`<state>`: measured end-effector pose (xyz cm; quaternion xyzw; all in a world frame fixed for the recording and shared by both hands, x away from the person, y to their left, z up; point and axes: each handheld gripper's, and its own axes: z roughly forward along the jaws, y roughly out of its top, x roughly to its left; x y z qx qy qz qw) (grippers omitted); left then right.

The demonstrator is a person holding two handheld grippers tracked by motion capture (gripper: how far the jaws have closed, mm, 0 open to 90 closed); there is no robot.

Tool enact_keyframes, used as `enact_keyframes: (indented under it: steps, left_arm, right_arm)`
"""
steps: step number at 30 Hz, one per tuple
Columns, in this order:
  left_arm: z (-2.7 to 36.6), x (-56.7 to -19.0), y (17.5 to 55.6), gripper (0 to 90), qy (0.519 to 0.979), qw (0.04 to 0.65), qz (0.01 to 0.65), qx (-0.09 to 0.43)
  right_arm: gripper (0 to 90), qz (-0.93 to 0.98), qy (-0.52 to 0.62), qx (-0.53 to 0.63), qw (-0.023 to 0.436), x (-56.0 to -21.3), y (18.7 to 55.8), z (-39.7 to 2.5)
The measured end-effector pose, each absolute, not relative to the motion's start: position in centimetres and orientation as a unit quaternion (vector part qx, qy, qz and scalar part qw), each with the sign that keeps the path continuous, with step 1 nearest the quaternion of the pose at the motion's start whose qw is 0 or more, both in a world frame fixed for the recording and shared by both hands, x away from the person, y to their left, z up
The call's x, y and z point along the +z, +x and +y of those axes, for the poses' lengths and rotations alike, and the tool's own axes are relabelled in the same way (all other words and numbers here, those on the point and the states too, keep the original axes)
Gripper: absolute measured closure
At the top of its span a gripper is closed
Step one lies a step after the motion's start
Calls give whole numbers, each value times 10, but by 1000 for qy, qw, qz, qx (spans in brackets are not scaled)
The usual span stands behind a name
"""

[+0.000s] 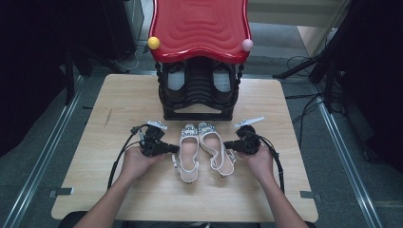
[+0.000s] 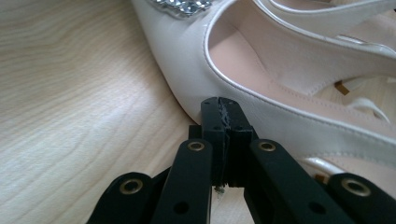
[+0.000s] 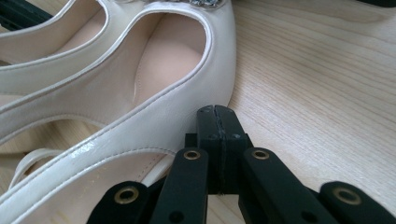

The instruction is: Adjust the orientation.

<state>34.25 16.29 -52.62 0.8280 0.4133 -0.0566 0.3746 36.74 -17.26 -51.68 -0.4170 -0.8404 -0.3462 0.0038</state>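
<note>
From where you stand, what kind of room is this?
Probably a lab or recording set-up, not a home: a wooden table stands between metal floor rails, cables trail across grey flooring, and black stands surround it.

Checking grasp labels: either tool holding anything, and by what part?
Nothing held. Left tool and right tool are both shut empty, tips at the outer sides of the left shoe and right shoe.

Lab — cables (image 1: 304, 102), rails (image 1: 52, 137), dark stands (image 1: 328, 61).
</note>
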Motion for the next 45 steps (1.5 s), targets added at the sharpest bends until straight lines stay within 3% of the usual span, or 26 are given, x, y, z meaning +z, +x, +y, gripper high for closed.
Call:
enact_keyframes:
  steps: [23,30,38,45]
  left_arm:
    - [143,-526,324,900,830,388,395,-71]
    - [160,-513,323,757,815,408,407,-59]
    - [177,-509,321,611,821,390,415,-38]
    - [190,-507,321,567,811,397,428,-35]
  right_arm:
    - [884,-834,-424,-354,5,-514,371,-172]
    - [804,-828,-425,-366,0,-505,371,-175]
    - [746,-818,-421,-392,-13,-492,369,-175]
    - [721,-815,-419,-400,-19,-486,366,-171]
